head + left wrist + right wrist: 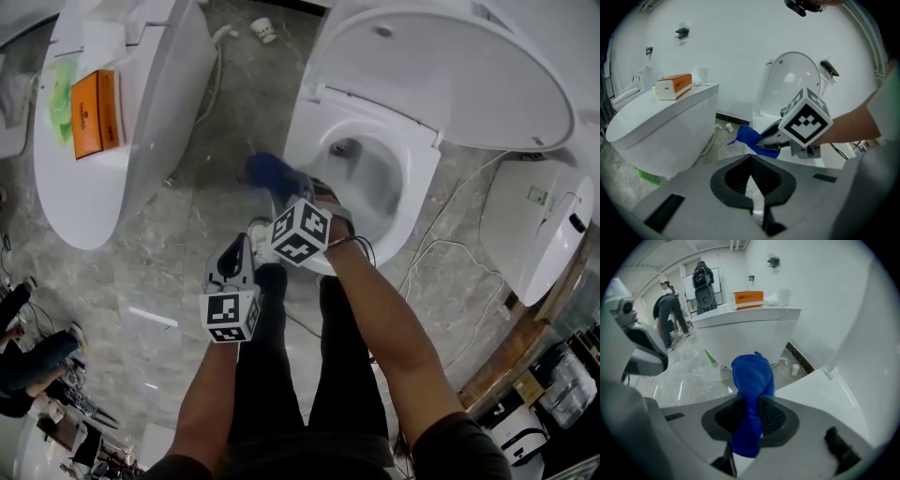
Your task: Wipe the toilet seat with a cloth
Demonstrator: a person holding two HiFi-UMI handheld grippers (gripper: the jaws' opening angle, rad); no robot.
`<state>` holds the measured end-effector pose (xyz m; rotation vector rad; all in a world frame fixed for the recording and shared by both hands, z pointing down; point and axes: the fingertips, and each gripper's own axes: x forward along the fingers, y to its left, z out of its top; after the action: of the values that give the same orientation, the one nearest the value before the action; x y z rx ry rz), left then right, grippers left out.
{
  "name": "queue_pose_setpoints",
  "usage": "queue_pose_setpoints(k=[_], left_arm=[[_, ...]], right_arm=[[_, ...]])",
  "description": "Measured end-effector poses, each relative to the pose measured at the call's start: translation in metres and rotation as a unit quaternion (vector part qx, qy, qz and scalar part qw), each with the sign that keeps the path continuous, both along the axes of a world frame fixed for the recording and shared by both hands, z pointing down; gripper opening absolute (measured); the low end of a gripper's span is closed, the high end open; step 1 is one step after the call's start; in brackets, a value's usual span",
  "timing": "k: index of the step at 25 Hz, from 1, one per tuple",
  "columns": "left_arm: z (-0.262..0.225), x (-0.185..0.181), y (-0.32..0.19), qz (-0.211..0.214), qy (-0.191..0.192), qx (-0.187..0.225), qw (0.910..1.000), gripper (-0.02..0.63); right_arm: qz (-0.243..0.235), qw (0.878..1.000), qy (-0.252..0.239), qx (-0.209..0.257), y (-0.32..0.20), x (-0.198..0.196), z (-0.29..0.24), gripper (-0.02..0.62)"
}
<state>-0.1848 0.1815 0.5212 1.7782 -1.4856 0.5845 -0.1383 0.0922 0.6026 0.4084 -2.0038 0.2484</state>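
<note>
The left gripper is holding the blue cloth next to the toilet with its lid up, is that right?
Not quite. The right gripper, not the left, holds the blue cloth, as the right gripper view shows. The left gripper is shut on nothing. The rest stands: the cloth is next to the toilet with its lid up.

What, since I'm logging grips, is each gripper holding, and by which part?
Right gripper clamps the blue cloth around its middle, both ends sticking out; left gripper is shut, empty.

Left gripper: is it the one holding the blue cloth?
No, the left gripper is shut with nothing in it, while the cloth is clamped in the right gripper.
</note>
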Motion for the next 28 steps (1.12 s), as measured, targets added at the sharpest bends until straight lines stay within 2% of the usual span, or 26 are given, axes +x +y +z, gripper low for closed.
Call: queue_pose_setpoints(k=[4,10,16,28], left_arm=[[-0.008,0.010,-0.011,0.011,-0.012,0.013,0.9998,0.002],[-0.014,0.021,-0.016,0.001,0.017,0.012,0.9998,0.000],[-0.013,0.029,-0.013,0.005,0.024,0.008,0.9997,0.000],[-0.013,0.020,-0.005,0.025,0.012,0.008,0.9996,0.000]], right_arm=[[0.023,1.000,0.005,0.005,-0.021,0.002,0.000,0.091],[0.050,0.999,0.003,0.010,-0.042,0.005,0.000,0.091],[0.113,0.993,-0.019,0.002,-0.064,0.012,-0.001,0.091],[0.191,0.981,-0.034,0.015,-0.098,0.038,-0.006,0.091]])
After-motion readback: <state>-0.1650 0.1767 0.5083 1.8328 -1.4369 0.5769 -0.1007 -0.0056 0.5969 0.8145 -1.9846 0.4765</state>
